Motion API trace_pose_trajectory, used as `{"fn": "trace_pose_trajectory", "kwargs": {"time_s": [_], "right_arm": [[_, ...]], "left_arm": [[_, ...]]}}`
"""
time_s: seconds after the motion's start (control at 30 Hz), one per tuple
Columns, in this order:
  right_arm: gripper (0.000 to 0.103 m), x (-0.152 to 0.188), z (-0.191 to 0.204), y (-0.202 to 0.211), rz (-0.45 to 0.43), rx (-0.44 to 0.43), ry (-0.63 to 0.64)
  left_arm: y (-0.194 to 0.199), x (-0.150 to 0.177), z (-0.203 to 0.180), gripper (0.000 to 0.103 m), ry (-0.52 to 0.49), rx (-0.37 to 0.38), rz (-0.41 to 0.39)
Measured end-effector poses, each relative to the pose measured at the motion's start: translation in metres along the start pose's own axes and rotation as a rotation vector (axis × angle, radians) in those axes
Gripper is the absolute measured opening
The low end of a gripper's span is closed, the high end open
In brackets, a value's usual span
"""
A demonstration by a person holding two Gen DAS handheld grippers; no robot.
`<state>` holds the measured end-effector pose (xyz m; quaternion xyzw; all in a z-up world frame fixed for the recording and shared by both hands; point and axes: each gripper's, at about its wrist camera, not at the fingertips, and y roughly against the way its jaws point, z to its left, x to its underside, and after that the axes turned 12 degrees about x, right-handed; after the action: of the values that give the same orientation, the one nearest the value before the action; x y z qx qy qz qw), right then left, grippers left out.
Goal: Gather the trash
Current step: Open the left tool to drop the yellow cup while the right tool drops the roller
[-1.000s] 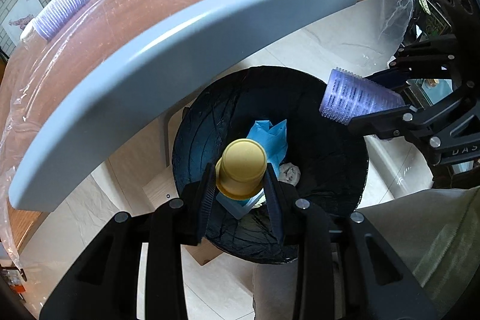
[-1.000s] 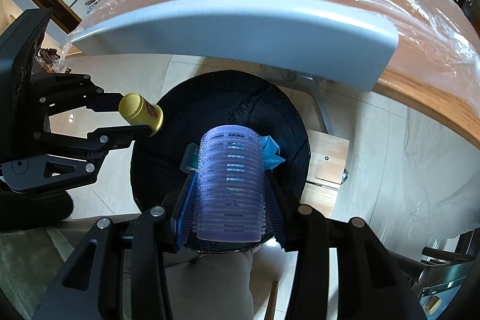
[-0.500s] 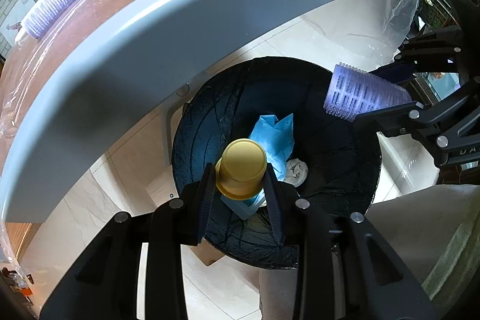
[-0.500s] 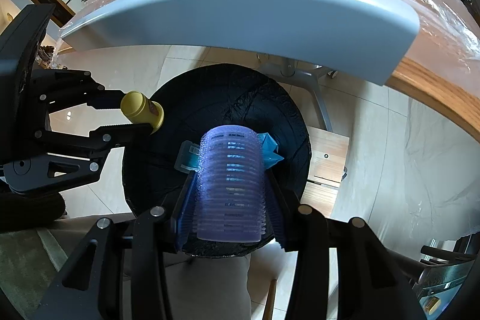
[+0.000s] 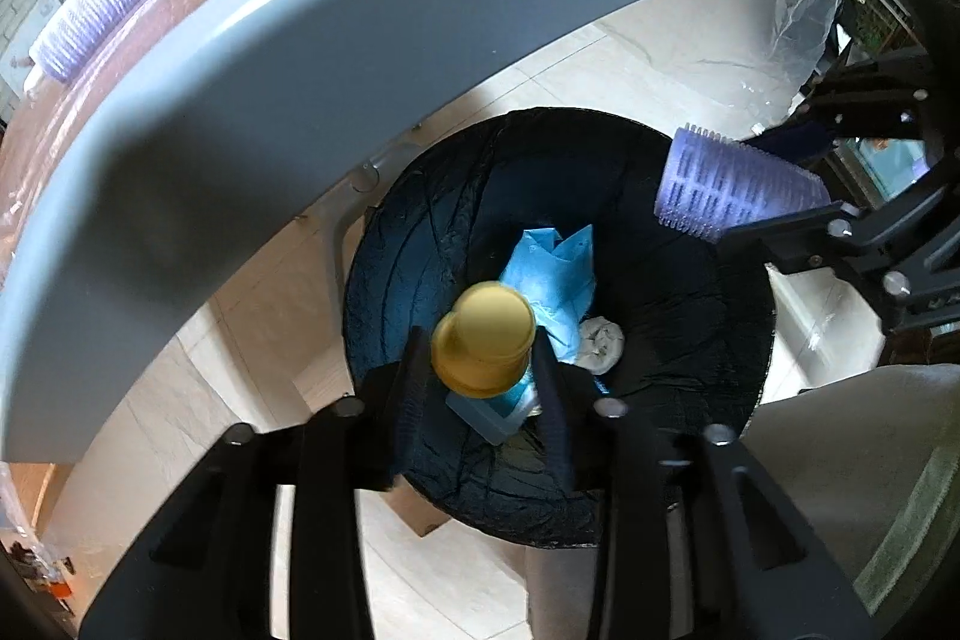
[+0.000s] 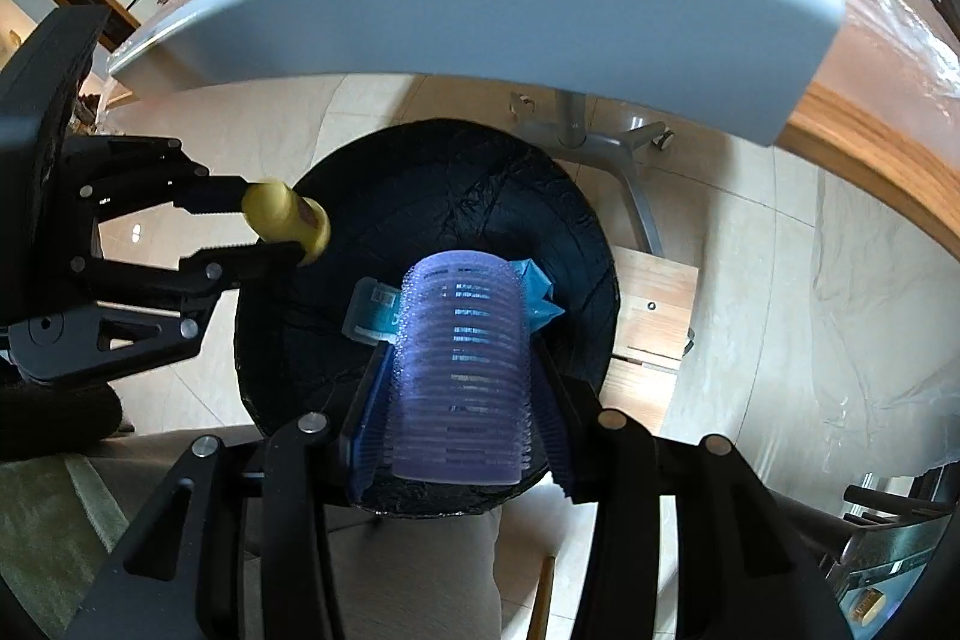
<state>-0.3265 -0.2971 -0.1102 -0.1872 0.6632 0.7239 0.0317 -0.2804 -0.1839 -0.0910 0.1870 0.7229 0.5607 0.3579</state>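
Both sets of fingers have just been opening over the black-lined bin (image 5: 690, 340). Left gripper (image 5: 483, 370): gaps now beside the smooth yellow bottle (image 5: 483, 340), released. Right gripper (image 6: 462, 400): bristly purple roller (image 6: 462, 376) between parted fingers. Crumpled blue paper (image 5: 558, 268) lies inside the bin.

Yellow bottle (image 5: 483, 336), purple ribbed roller (image 6: 461, 370), black bin (image 5: 690, 340) w/ blue paper (image 5: 555, 274).
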Motion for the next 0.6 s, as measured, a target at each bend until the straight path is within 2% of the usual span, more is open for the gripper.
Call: {"fn": "trace_pose_trajectory", "kwargs": {"time_s": [0.03, 0.2, 0.33, 0.4, 0.47, 0.53, 0.6], "right_arm": [[0.065, 0.001, -0.001, 0.003, -0.008, -0.005, -0.006], [0.067, 0.004, 0.002, 0.025, -0.056, 0.007, 0.017], [0.068, 0.005, 0.002, 0.056, -0.122, -0.005, 0.04], [0.076, 0.002, 0.002, 0.081, -0.186, -0.009, 0.064], [0.083, -0.004, 0.003, 0.107, -0.261, -0.008, 0.085], [0.09, -0.014, 0.002, 0.13, -0.342, 0.005, 0.098], [0.098, -0.026, -0.001, 0.141, -0.398, 0.037, 0.095]], "left_arm": [[0.004, -0.001, 0.0, 0.061, -0.004, -0.003, -0.007], [0.018, 0.001, -0.003, 0.061, -0.01, 0.007, -0.035], [0.046, 0.004, -0.006, 0.061, -0.017, 0.04, -0.079], [0.072, 0.004, -0.011, 0.062, -0.036, 0.075, -0.123], [0.099, 0.004, -0.017, 0.072, -0.059, 0.115, -0.179], [0.132, 0.0, -0.021, 0.09, -0.084, 0.154, -0.262], [0.158, -0.005, -0.019, 0.098, -0.099, 0.151, -0.348]]}}
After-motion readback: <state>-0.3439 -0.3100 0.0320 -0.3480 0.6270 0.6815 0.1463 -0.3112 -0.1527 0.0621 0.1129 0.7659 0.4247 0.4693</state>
